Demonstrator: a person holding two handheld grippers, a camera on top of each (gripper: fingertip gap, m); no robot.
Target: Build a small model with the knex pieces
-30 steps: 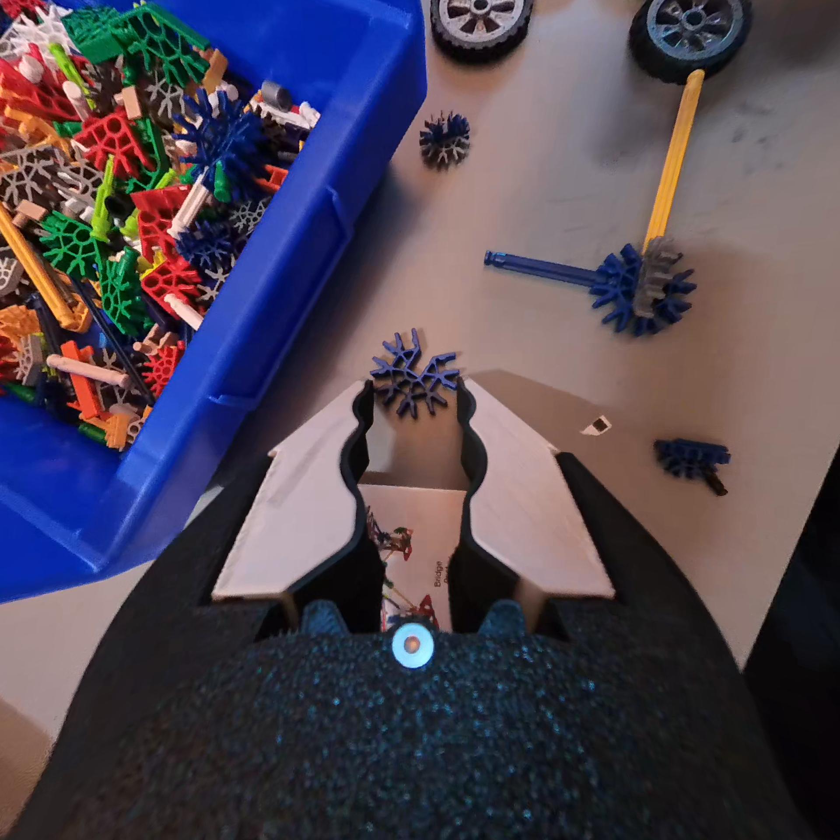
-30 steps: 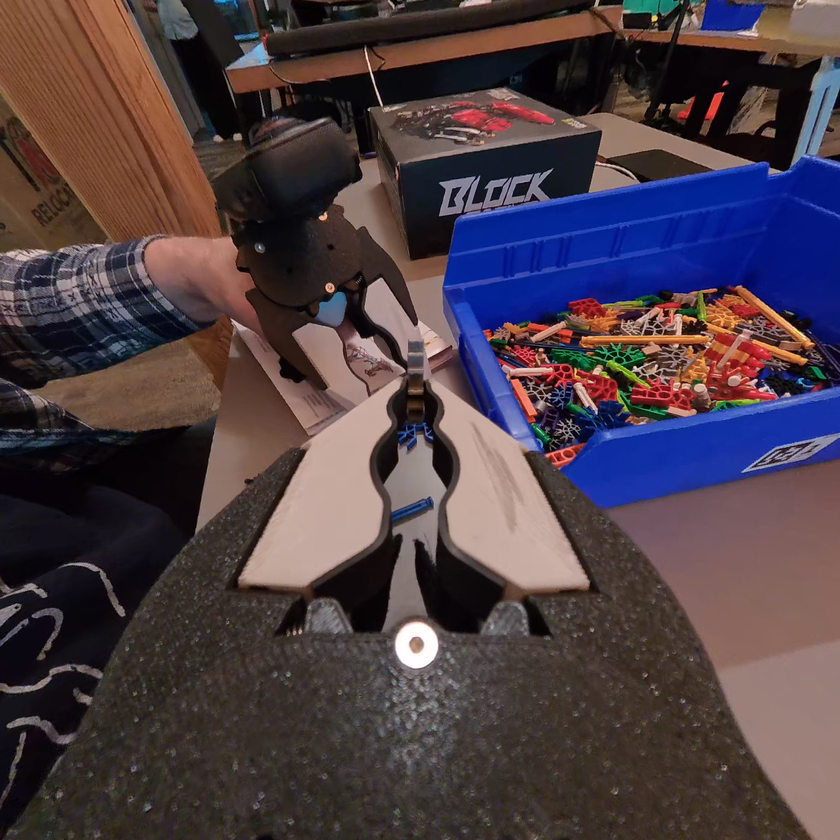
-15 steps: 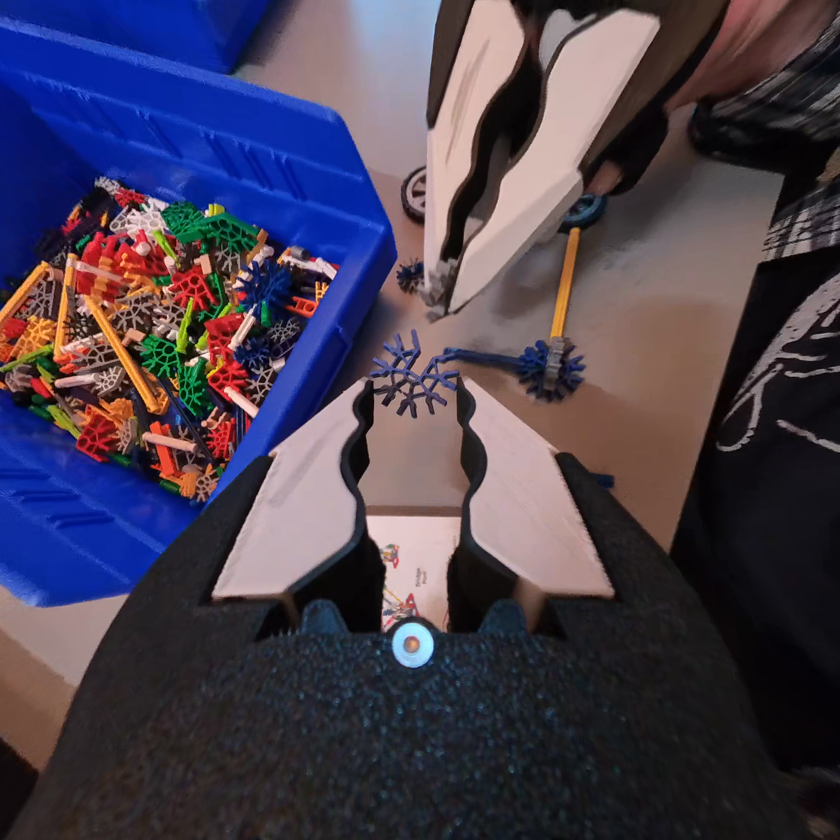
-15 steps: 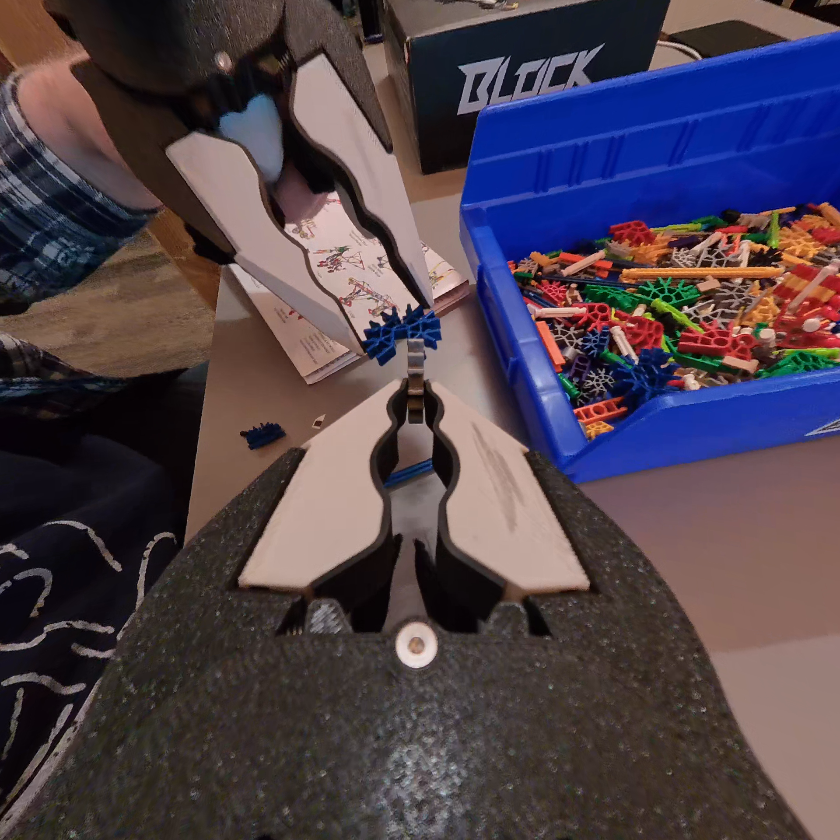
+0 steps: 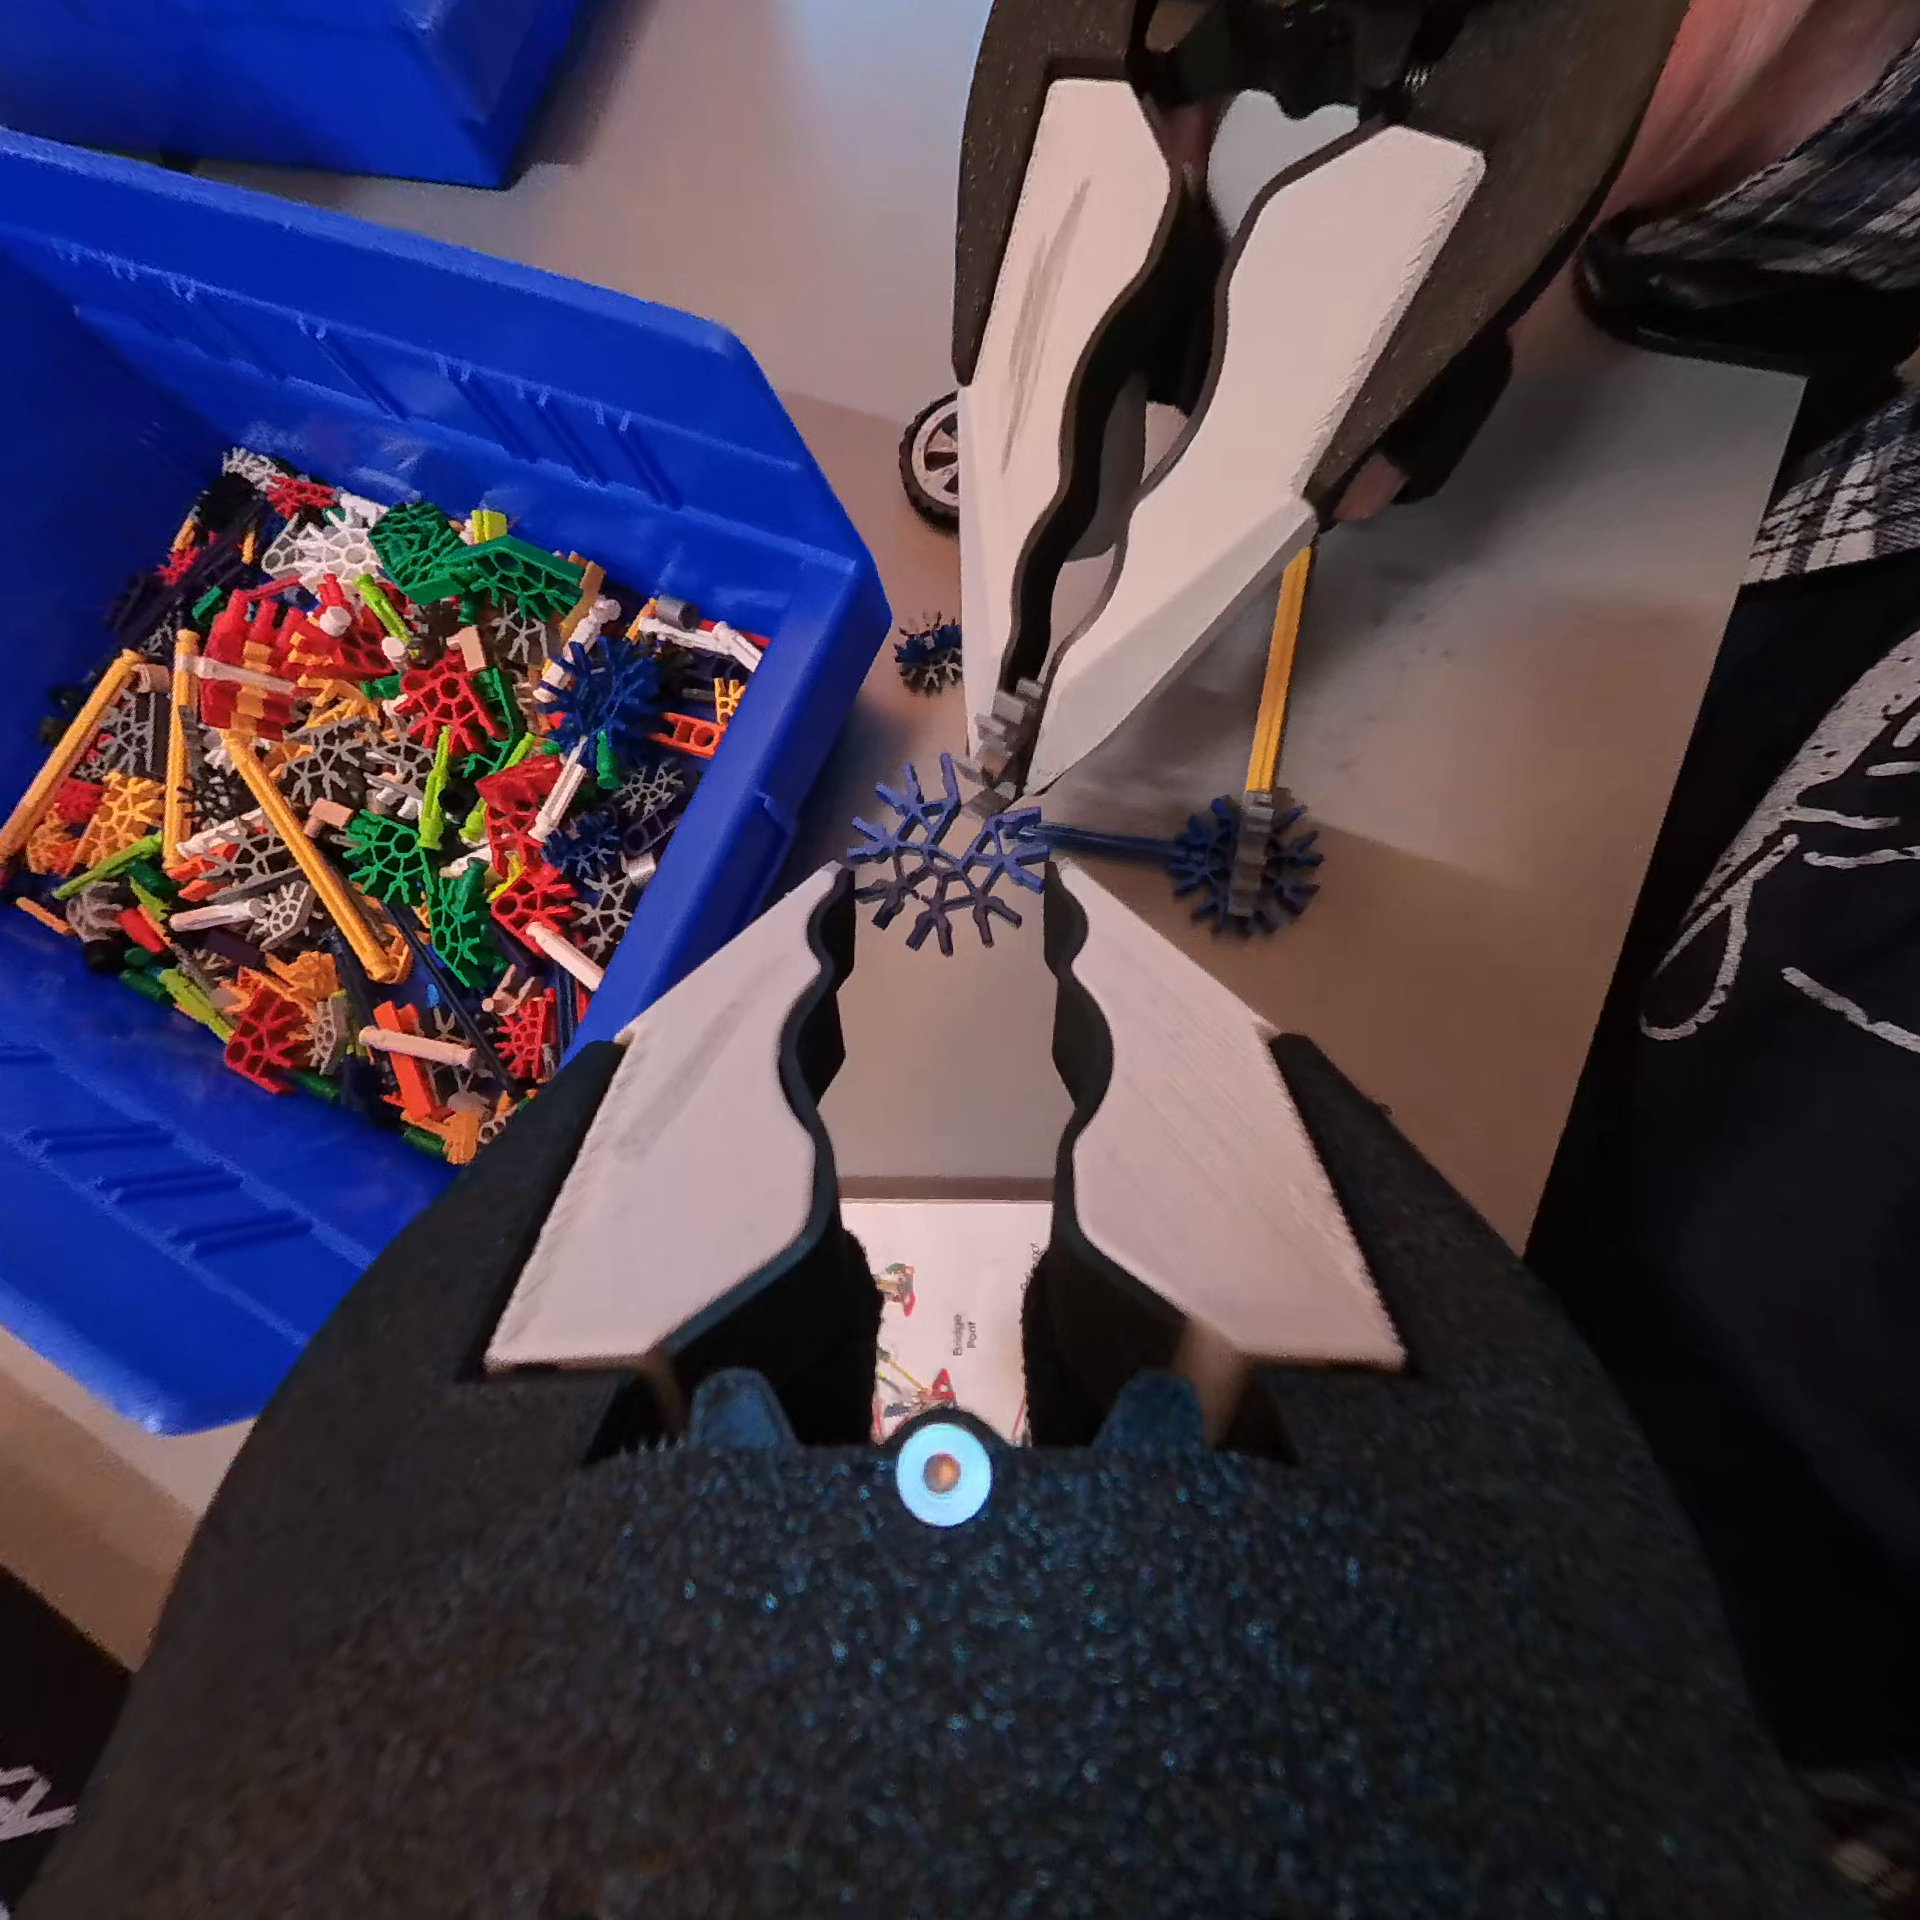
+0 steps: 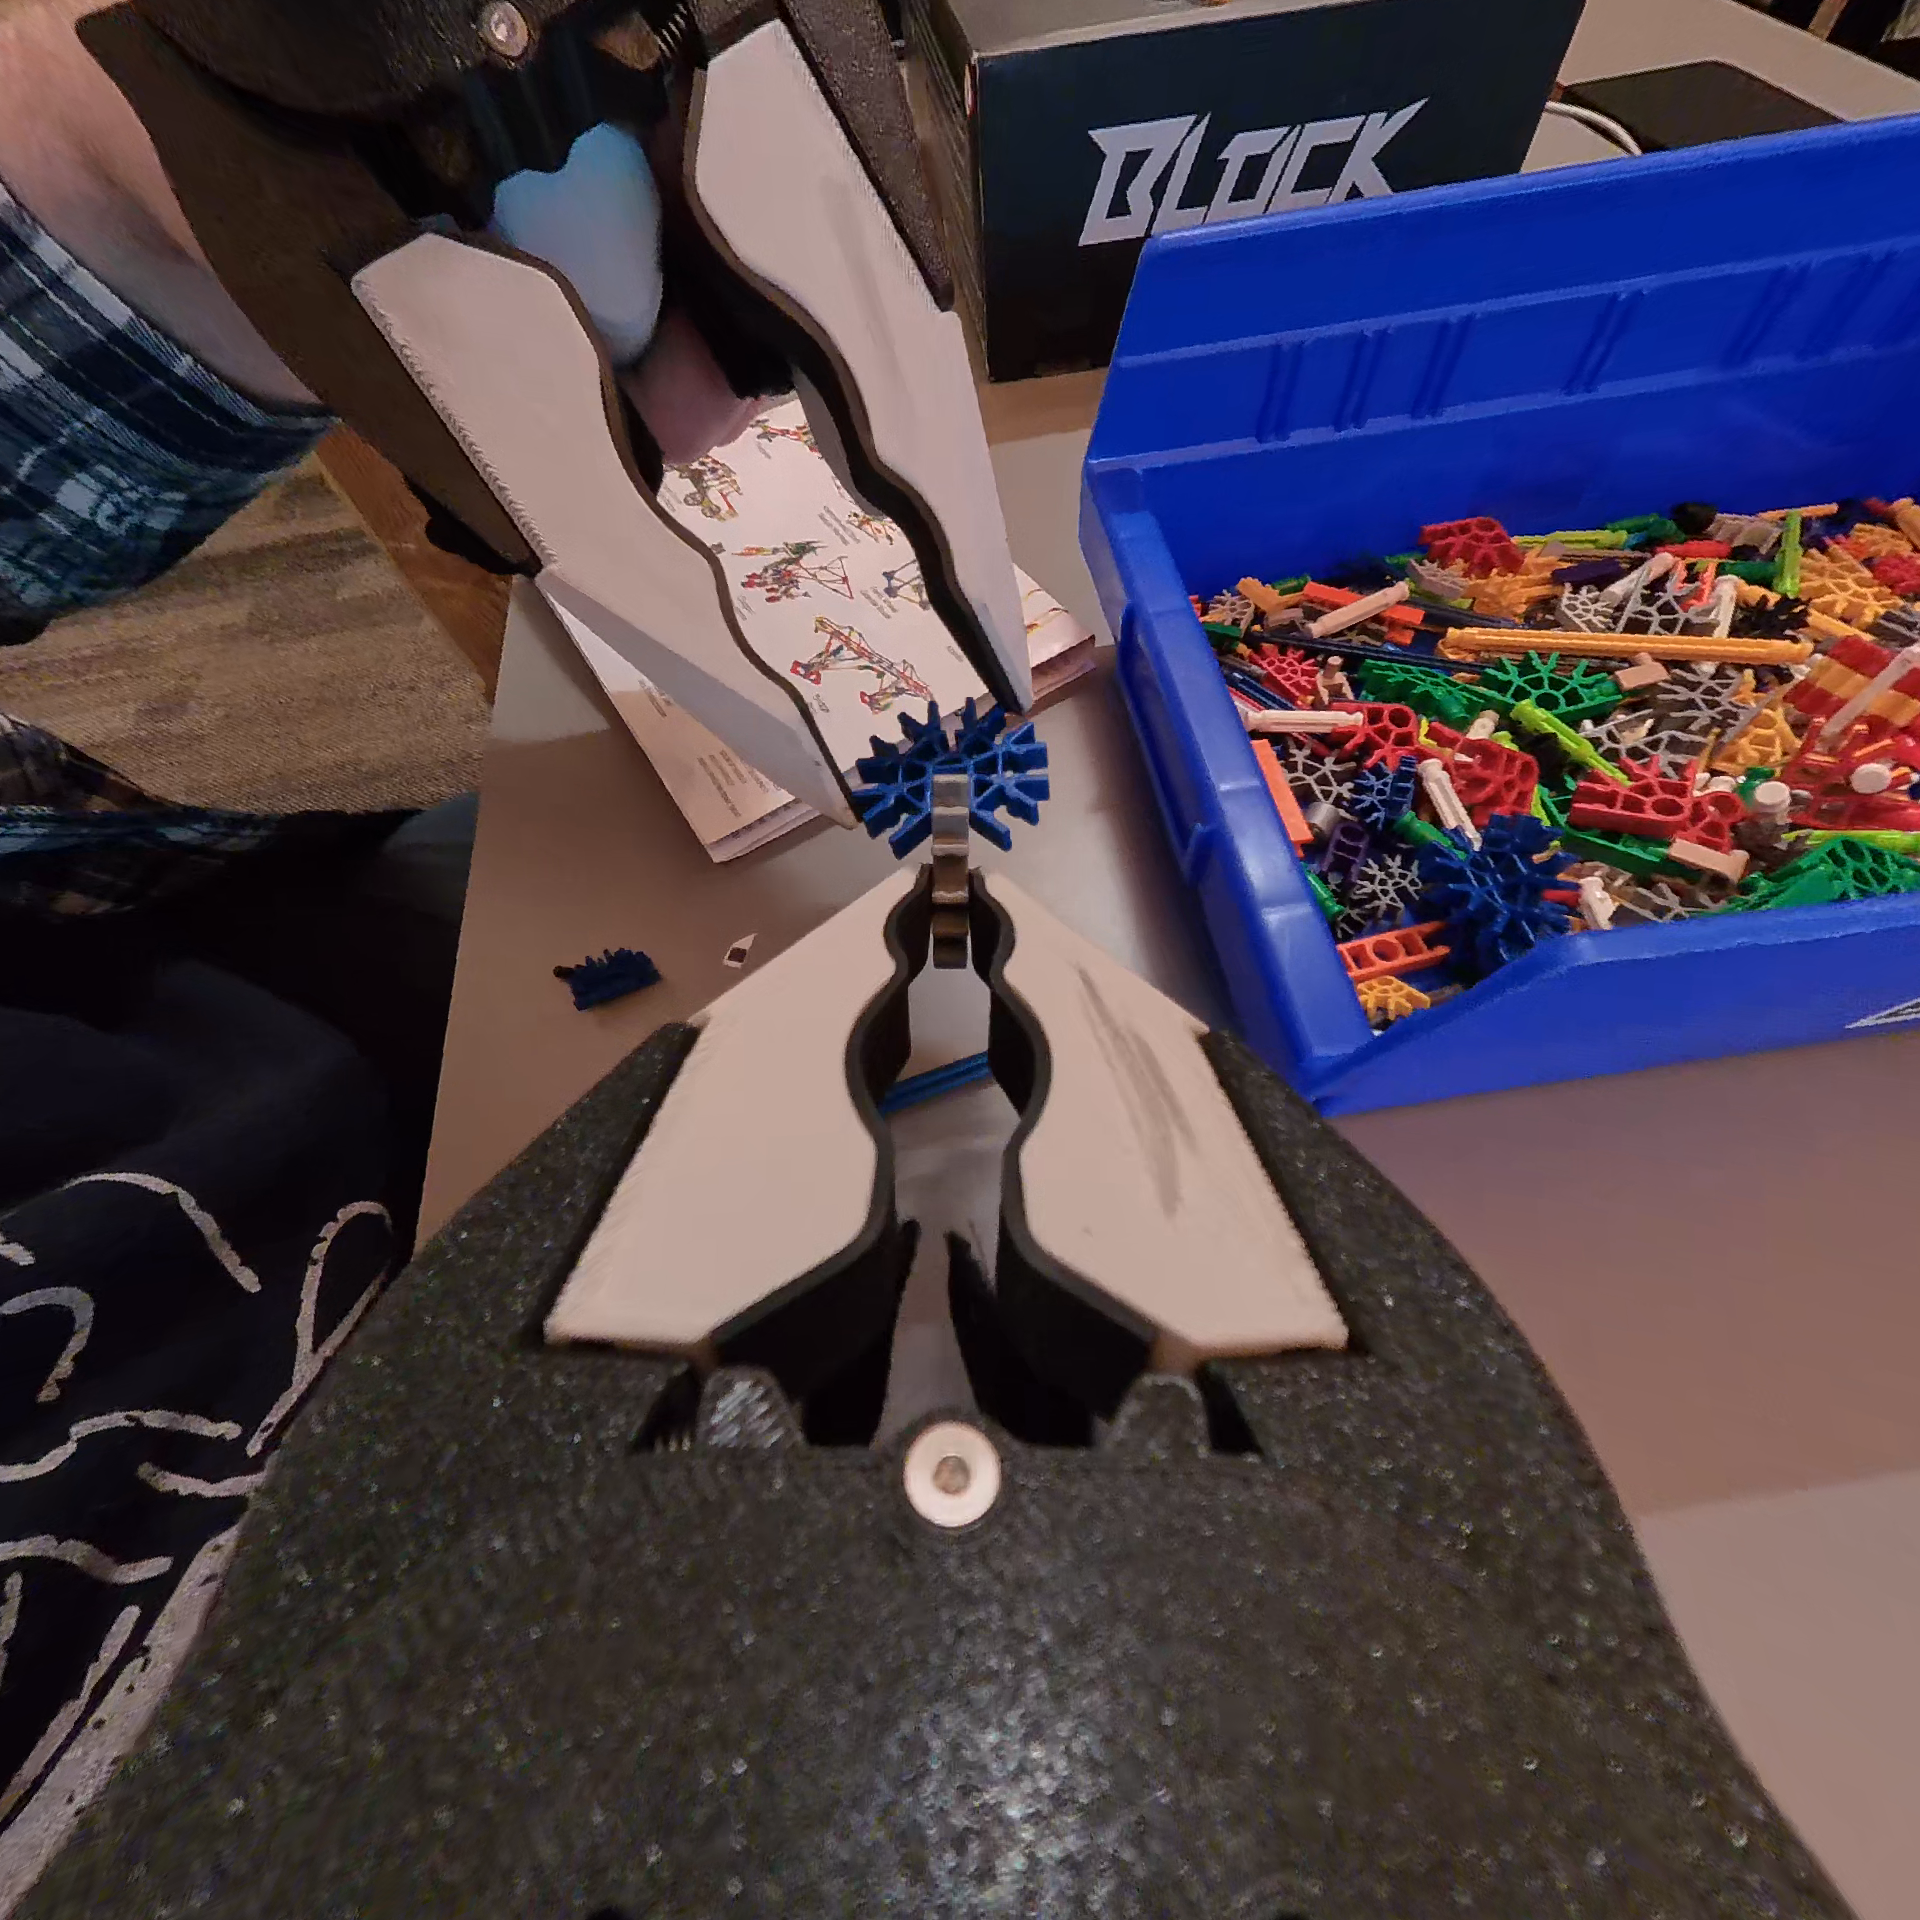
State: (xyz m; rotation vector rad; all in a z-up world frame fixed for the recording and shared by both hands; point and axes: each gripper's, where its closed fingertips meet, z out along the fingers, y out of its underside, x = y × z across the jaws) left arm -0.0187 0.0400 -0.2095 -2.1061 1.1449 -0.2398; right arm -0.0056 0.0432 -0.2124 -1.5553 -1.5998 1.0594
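Note:
My left gripper (image 5: 945, 881) is shut on a blue snowflake connector (image 5: 943, 864), held by its edges above the table. My right gripper (image 6: 948, 883) is shut on a grey connector (image 6: 948, 831), held edge-on. The grey connector's tip touches the middle of the blue snowflake connector (image 6: 987, 774). In the left wrist view the right gripper (image 5: 1003, 769) comes down from above with the grey connector (image 5: 1000, 727) at its tips. In the right wrist view the left gripper (image 6: 935, 764) reaches in from the upper left.
A blue bin (image 5: 665, 395) full of mixed coloured construction pieces stands beside the grippers; it also shows in the right wrist view (image 6: 1558, 343). On the table lie a yellow rod (image 5: 1280, 665), a blue-and-grey connector cluster (image 5: 1247, 862), wheels (image 5: 935, 457), a small blue piece (image 6: 608, 977), an instruction booklet (image 6: 727, 769) and a dark box (image 6: 1247, 177). Both grippers' tips are close together, under 4 cm apart.
The two grippers have come together. The right gripper moved in with the grey connector until it meets the blue snowflake connector held by the left gripper, which lifted and tilted.

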